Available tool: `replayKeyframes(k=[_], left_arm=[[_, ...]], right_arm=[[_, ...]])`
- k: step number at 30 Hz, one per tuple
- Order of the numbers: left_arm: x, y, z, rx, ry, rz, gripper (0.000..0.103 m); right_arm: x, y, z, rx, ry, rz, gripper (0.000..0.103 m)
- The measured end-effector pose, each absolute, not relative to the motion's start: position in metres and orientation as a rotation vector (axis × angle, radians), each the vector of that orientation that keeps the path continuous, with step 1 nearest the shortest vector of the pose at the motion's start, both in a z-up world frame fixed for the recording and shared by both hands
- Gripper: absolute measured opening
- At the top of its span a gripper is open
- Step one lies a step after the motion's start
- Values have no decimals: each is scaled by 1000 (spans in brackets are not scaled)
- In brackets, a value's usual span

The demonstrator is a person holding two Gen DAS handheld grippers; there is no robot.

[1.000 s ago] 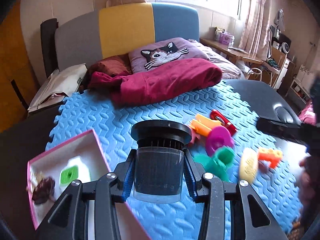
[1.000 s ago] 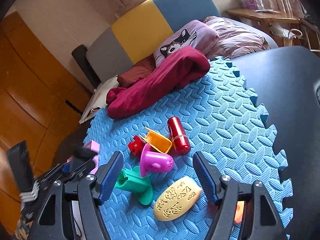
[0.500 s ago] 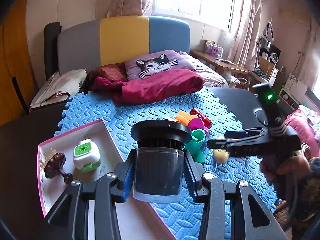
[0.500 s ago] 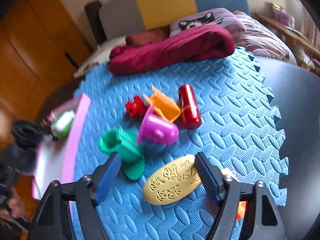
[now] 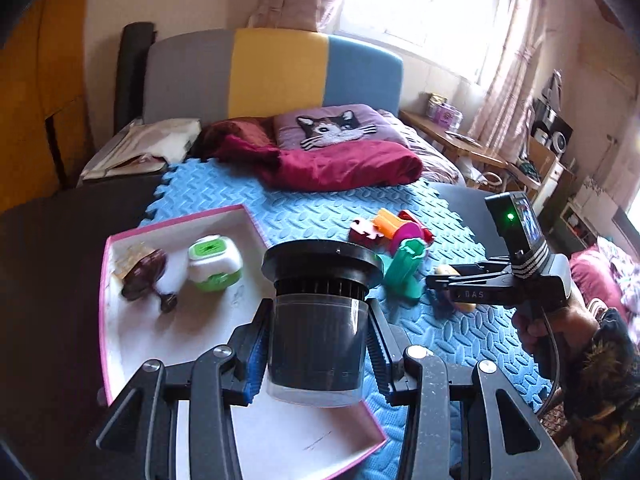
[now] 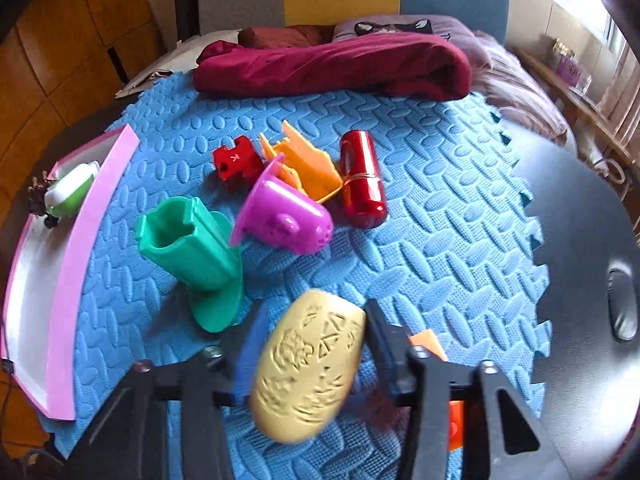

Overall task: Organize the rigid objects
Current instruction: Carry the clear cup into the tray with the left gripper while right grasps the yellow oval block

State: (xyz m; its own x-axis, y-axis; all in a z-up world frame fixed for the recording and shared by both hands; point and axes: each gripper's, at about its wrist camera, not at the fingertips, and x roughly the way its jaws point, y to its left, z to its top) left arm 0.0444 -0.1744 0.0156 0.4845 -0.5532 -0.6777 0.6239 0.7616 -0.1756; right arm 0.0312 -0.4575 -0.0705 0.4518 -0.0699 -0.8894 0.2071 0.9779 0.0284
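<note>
My left gripper (image 5: 318, 312) is shut on a dark jar with a black ribbed lid (image 5: 318, 344), held upright above the near part of the pink-rimmed tray (image 5: 180, 220). A green-and-white container (image 5: 215, 263) and a brown ornament (image 5: 144, 274) lie in the tray. The jaws of my right gripper (image 6: 316, 312) are closing and press both sides of a yellow oval carved piece (image 6: 308, 364) on the blue foam mat (image 6: 440, 240). Beyond it lie a green mould (image 6: 188, 240), a magenta cup (image 6: 284, 216), an orange piece (image 6: 308, 164), a red block (image 6: 236, 160) and a red cylinder (image 6: 362, 180).
A small orange toy (image 6: 430, 340) lies partly hidden under the right finger. A crimson blanket (image 6: 332, 64) lies along the mat's far edge. The dark tabletop (image 6: 580, 240) with a computer mouse (image 6: 622, 304) is at the right. A person's hand (image 5: 560, 328) holds the right gripper.
The left gripper carried the jar leftward over the tray. The right gripper came down, rolled and narrowed its jaws onto the yellow oval piece.
</note>
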Motion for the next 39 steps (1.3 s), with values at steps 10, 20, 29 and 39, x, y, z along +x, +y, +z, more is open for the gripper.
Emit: replayKeyframes(k=[10, 20, 29, 39], left_arm=[[49, -120, 4, 6, 849, -604, 44], [68, -85, -2, -149, 908, -574, 44], [93, -126, -22, -161, 1010, -620, 44], [134, -177, -50, -103, 1119, -628, 44]], right_arm=[[31, -458, -71, 147, 1083, -166, 47], [30, -452, -72, 123, 1080, -156, 53], [30, -451, -71, 112, 1075, -144, 47], [32, -449, -71, 100, 1068, -126, 42]])
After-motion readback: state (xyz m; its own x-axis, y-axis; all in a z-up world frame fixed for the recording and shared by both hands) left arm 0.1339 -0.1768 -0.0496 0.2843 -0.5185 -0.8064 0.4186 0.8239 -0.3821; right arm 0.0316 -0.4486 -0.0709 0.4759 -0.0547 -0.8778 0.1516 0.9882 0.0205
